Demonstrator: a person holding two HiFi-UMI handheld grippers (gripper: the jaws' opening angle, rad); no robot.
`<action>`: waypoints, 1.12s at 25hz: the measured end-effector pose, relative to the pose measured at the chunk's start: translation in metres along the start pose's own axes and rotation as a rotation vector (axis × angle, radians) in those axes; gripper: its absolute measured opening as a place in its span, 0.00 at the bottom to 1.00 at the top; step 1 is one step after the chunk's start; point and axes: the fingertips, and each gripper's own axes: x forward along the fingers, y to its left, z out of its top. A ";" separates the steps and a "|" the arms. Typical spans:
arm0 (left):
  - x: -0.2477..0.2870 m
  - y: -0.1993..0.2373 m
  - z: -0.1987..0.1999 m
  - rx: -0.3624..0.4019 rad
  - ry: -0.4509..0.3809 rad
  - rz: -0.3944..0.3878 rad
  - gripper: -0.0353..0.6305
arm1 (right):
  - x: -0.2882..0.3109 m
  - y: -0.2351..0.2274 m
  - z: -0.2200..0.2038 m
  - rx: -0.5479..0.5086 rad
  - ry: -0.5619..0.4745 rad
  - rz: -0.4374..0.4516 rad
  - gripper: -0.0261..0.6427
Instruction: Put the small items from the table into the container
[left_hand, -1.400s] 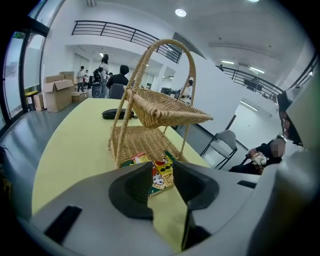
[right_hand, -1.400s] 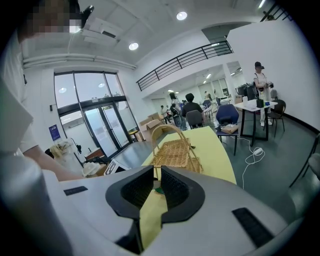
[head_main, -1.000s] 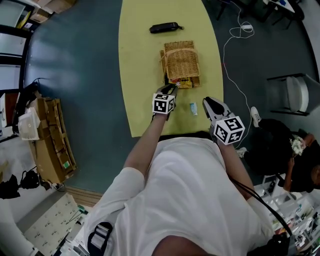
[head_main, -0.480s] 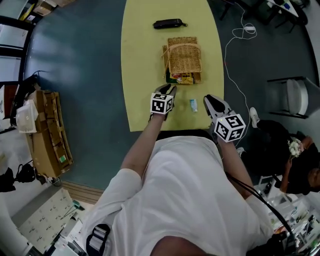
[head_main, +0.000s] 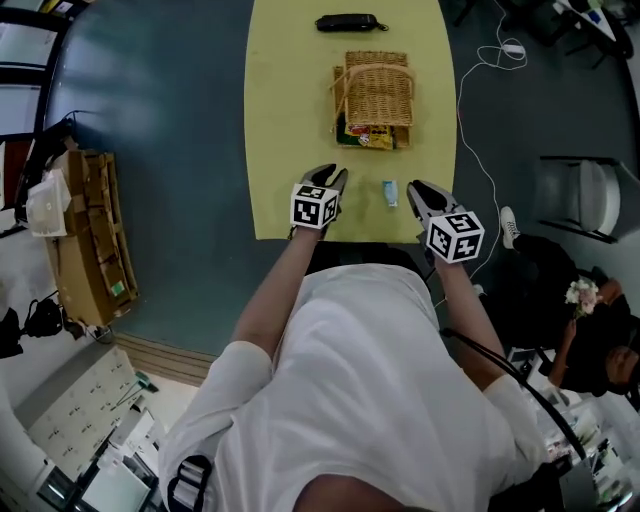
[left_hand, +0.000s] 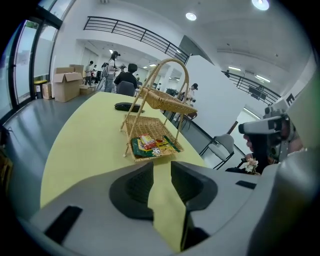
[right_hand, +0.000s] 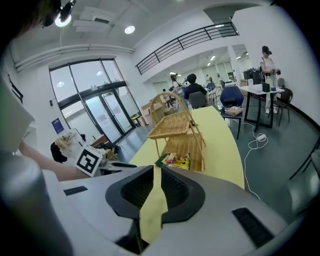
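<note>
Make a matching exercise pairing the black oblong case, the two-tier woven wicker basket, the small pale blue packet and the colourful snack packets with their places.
Things:
1 black oblong case
2 two-tier woven wicker basket
3 small pale blue packet
4 colourful snack packets

Places:
A basket's lower tier
B yellow table's far end
C table's near edge
D standing mid-table

Pairs: 1-B, 2-D, 3-C, 4-A

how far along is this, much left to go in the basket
Done: colourful packets already lie in the wicker basket's lower tier. In hand: nothing; the left gripper and right gripper both have their jaws apart and empty, over the table's near edge. Left: the small pale item on the table between them, and possibly the black case at the far end.
</note>
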 end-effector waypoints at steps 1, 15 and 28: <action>-0.004 0.002 -0.004 -0.003 0.004 0.002 0.22 | 0.009 -0.004 -0.010 -0.010 0.027 -0.007 0.12; -0.034 0.002 -0.052 -0.046 0.034 0.053 0.22 | 0.105 -0.075 -0.157 0.079 0.446 -0.052 0.24; -0.063 0.019 -0.085 -0.120 0.070 0.095 0.22 | 0.139 -0.075 -0.203 0.058 0.622 -0.202 0.30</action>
